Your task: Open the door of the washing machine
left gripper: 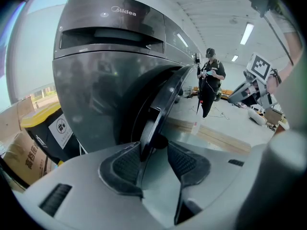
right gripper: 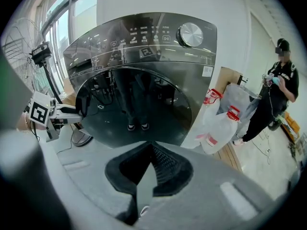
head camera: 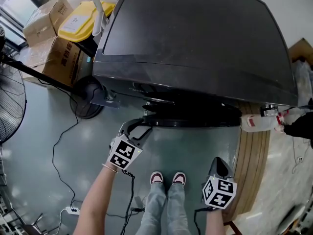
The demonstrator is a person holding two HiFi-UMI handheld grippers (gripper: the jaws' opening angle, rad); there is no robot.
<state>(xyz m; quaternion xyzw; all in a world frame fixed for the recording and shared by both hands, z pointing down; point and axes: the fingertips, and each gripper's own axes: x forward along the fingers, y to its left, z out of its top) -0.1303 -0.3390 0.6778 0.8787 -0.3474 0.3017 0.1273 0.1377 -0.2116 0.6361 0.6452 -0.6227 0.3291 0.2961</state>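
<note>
Fingers [left gripper: 120, 166] astride one door [left gripper: 165, 97] (two jugs [right gripper: 219, 131])

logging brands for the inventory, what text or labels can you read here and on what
"Midea": on the washing machine, upper front, left gripper view.
Labels on the control panel: too small to read.
Print on the cardboard box: too blurred to read.
Sticker on the yellow bin: too small to read.
</note>
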